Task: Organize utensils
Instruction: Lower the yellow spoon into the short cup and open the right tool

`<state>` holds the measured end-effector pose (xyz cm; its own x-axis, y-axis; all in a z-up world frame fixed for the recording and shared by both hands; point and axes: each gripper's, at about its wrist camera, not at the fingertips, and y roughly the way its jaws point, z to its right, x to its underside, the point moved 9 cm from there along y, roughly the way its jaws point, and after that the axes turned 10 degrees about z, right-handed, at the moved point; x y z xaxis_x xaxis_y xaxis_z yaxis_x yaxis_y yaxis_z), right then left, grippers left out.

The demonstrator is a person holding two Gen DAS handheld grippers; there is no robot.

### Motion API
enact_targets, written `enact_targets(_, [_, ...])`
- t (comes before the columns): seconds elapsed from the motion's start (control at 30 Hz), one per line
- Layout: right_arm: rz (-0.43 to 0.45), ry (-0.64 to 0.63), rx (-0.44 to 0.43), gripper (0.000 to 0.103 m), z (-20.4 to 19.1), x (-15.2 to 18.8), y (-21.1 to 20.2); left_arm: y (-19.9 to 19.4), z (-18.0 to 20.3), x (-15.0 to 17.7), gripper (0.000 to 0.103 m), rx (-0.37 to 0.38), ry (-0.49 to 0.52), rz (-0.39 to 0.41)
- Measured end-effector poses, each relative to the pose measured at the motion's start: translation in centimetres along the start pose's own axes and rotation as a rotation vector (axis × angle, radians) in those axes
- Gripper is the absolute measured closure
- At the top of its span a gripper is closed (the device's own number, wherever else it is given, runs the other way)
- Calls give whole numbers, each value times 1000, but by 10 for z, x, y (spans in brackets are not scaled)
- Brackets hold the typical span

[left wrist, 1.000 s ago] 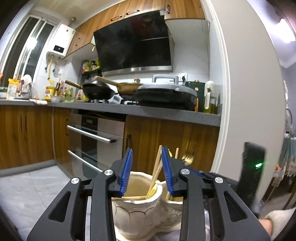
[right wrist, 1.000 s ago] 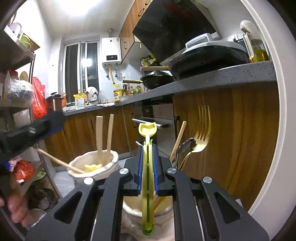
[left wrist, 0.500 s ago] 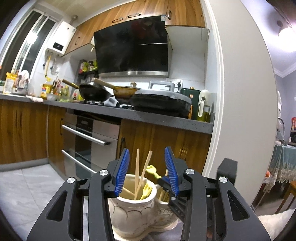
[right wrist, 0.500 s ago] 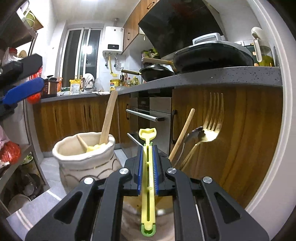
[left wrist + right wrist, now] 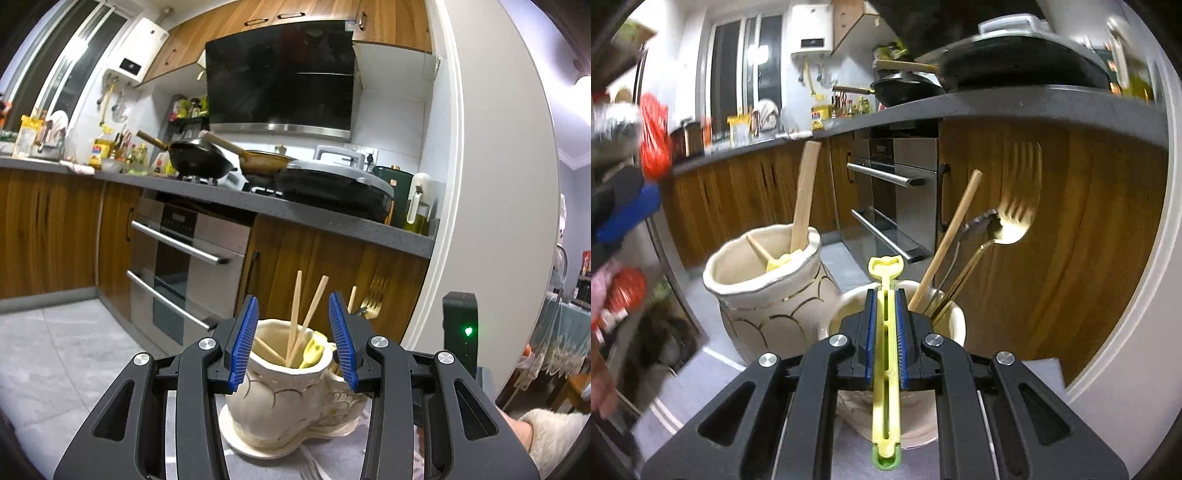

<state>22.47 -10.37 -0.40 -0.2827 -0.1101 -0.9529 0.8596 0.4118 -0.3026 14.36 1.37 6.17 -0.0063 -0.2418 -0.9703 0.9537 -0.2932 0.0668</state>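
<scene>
Your right gripper (image 5: pixel 886 325) is clamped tight on a yellow plastic bag clip (image 5: pixel 885 354), a long slotted strip with a green end near the camera and a looped handle tip pointing away from you. The clip's tip sits just over the rim of the smaller ceramic pot (image 5: pixel 955 317), cream, glossy, with gold scallop lines. In that pot: a gold metal fork (image 5: pixel 1015 218) tines up, a round wooden chopstick (image 5: pixel 955 229) leaning, and a dark metal utensil (shape too blurred to tell).

Beside the smaller pot, on its left in the right wrist view, stands the taller ceramic pot (image 5: pixel 764 291), same cream glaze, wavy rim. It holds a flat wooden stick (image 5: pixel 805 195) and something yellow at the bottom.

Your left gripper (image 5: pixel 293 339) has its blue ribbed pads apart at a middling gap, nothing between them; the taller pot stands beyond them, framed by the pads. Two thin wooden chopsticks (image 5: pixel 295 314) cross inside it.

Both pots share a cream saucer base (image 5: pixel 258 443) on a grey surface.
</scene>
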Motion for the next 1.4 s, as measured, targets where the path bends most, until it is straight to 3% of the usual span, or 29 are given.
enact_targets(0.17, [-145, -36, -3, 93, -3, -4, 9, 0, 0, -1, 62, 1, -2, 0])
enact_targets(0.3, [-311, -25, -34, 93, -6, 4, 19, 0, 1, -2, 62, 6, -11, -2])
enact_targets(0.37, [-335, -57, -20, 92, -8, 3, 19, -1, 1, -3, 62, 6, -13, 1])
enact_targets(0.43, [-363, -87, -8, 87, -10, 3, 21, 0, 2, -3, 62, 10, -14, 0])
enact_targets(0.5, [-395, -84, -10, 71, -11, 3, 25, 0, 1, -3, 62, 6, -13, 0])
enact_targets(0.53, [-399, -87, 0, 71, -10, 2, 27, 0, 2, -3, 62, 8, -14, -2])
enact_targets(0.57, [-396, -97, 13, 73, -9, 1, 29, 0, 2, -3, 61, 8, -14, -5])
enact_targets(0.6, [-393, -109, 24, 94, -8, -1, 29, 0, 2, -3, 61, 6, -13, -5])
enact_targets(0.83, [-276, -63, 33, 94, -5, -21, 26, 2, 2, -6, 61, 4, -19, 0])
enact_targets(1.1, [149, 87, 25, 94, 9, -64, 10, 2, 1, -7, 61, -1, -30, 6])
enact_targets(1.2, [216, 118, 42, 94, 15, -60, 12, 0, 1, -3, 61, 1, -26, -1])
enact_targets(1.4, [242, 76, 75, 94, 15, -44, 24, 3, 3, 0, 61, 8, -22, -9])
